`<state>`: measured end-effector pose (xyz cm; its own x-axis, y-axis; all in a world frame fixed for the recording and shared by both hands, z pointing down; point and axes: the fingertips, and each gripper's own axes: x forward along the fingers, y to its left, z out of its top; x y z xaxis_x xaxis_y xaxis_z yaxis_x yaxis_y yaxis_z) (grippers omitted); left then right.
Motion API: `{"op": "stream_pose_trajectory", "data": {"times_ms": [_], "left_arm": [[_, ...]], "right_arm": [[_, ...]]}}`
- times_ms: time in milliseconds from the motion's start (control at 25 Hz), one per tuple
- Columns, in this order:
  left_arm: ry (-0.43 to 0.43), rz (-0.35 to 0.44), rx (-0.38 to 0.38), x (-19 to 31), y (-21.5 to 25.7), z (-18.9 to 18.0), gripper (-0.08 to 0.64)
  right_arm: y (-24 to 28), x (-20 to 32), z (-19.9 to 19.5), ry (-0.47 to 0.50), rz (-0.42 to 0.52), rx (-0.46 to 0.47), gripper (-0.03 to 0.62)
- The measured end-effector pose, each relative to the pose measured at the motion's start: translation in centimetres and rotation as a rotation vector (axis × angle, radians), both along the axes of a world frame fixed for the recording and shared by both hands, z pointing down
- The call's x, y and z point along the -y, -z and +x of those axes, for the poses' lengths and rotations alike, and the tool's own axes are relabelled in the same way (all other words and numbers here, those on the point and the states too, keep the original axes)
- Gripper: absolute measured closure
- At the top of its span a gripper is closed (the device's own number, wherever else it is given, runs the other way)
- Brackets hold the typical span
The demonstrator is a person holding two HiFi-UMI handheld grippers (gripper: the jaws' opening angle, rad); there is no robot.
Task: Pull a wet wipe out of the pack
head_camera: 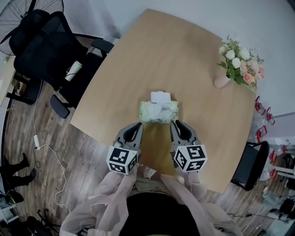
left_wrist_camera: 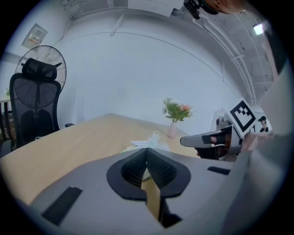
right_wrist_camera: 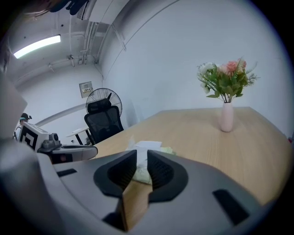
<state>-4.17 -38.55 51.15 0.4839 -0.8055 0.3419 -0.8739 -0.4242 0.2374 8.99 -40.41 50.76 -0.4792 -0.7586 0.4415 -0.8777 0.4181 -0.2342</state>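
A pale green wet wipe pack [head_camera: 159, 112] lies flat on the wooden table [head_camera: 184, 55], its white lid [head_camera: 161, 97] flipped open at the far side and crumpled white wipe showing in the opening. My left gripper [head_camera: 139, 125] points at the pack's near left corner, a little short of it, its jaws shut with the tips touching and nothing held [left_wrist_camera: 146, 151]. My right gripper [head_camera: 176, 123] sits by the near right corner, its jaws slightly apart and empty [right_wrist_camera: 141, 158]. The pack [right_wrist_camera: 148, 148] lies just beyond them. In the left gripper view the wipe [left_wrist_camera: 153, 137] sticks up.
A pink vase of flowers [head_camera: 239, 67] stands at the table's far right. A black office chair [head_camera: 50, 50] and a fan [head_camera: 18, 14] are off to the left, another chair [head_camera: 251, 163] at the right. The table's near edge runs under both grippers.
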Motion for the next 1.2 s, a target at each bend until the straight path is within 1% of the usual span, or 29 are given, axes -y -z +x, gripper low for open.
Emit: {"op": "stream_pose_trajectory", "data": {"times_ms": [240,440,840,1000,1120,1200], "left_arm": [[0.036,-0.017,0.000,1.2,-0.9,-0.7,0.548],[0.063,-0.037,-0.009,1.8,-1.7,-1.2,0.548],[0.084,-0.069,-0.016,1.7,-3.1,-1.1,0.548],[0.096,-0.076,-0.010,1.6,-3.5,-1.6,0.549],[0.103,-0.075,-0.011,1.5,-3.4,-1.7,0.549],[0.105,-0.073,-0.010,1.4,-3.3,-1.8,0.548]], "right_arm": [[-1.1,2.1,-0.6,0.033,-0.014,-0.004,0.489],[-2.5,3.2,-1.0,0.056,-0.045,-0.007,0.460],[-4.1,4.8,-2.0,0.091,-0.069,-0.025,0.460],[-4.3,4.9,-2.1,0.098,-0.054,-0.063,0.484],[-4.3,4.9,-1.9,0.103,-0.037,-0.104,0.540],[-4.3,4.9,-1.9,0.092,-0.039,-0.106,0.568]]}}
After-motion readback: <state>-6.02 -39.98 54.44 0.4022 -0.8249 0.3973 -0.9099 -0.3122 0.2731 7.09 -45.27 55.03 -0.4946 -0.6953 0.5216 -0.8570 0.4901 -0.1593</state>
